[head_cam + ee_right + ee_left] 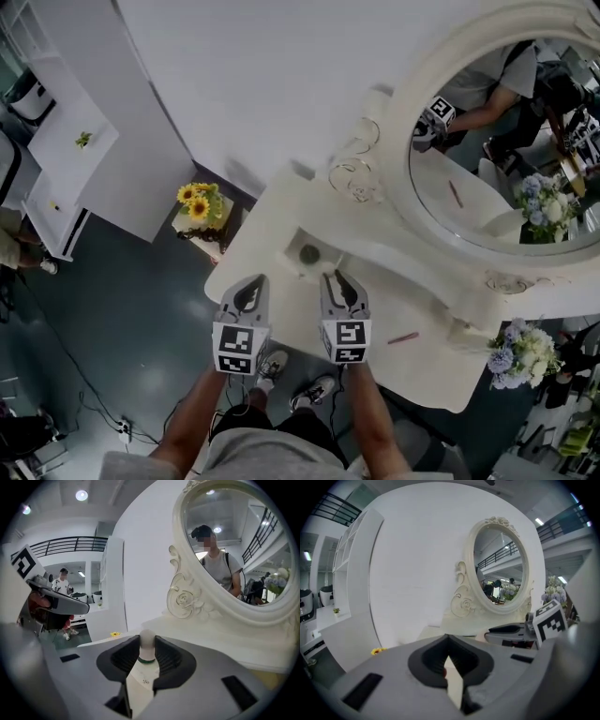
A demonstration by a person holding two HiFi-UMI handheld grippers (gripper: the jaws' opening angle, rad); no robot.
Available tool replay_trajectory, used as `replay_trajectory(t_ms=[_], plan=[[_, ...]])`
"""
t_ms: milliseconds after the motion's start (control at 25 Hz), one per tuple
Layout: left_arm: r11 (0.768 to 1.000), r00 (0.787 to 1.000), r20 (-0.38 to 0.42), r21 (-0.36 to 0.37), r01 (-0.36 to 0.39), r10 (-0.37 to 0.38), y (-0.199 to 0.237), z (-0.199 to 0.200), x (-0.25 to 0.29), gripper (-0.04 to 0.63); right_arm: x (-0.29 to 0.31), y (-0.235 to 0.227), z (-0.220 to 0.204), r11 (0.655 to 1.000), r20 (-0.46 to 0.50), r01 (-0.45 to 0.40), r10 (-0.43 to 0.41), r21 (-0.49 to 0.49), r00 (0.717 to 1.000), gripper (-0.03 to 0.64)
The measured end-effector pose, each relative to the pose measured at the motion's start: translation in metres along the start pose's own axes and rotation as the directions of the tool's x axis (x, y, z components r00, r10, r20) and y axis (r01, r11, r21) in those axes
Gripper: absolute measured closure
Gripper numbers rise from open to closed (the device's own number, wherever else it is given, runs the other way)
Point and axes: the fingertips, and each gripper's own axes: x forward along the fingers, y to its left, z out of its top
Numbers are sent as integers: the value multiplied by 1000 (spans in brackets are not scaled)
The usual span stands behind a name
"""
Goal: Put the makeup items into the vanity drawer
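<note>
Sunflowers [198, 202] at left; pale bouquet [521, 353] at right; white shelf [66, 169] far left.

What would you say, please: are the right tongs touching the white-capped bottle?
Touching. The right gripper view shows both pads of the right tongs pressed against the white-capped bottle.

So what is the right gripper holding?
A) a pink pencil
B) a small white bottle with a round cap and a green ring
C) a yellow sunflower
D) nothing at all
B: in the right gripper view, the right gripper has its jaws pressed on the small white bottle with a round cap and a green ring.
</note>
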Motion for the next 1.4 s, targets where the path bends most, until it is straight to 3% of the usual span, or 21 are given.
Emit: replay_trajectory(t_ms=[600, 720, 920, 1400], plan=[[1000, 998, -57, -25, 16, -17, 9, -29, 10, 595, 29, -3, -35, 999, -74, 20, -18, 28, 997, 500], [1000, 998, -57, -22, 17, -18, 10, -29, 8, 595, 29, -3, -35, 999, -69, 28, -27, 22, 997, 462], [1000, 999, -51, -20, 17, -18, 11, -28, 4, 595, 26, -1, -30, 999, -69, 30, -28, 22, 997, 456], [997, 997, 33, 38, 66, -67, -15, 19, -10, 595, -27, -14, 14, 995, 15, 98, -98, 9, 995, 457]])
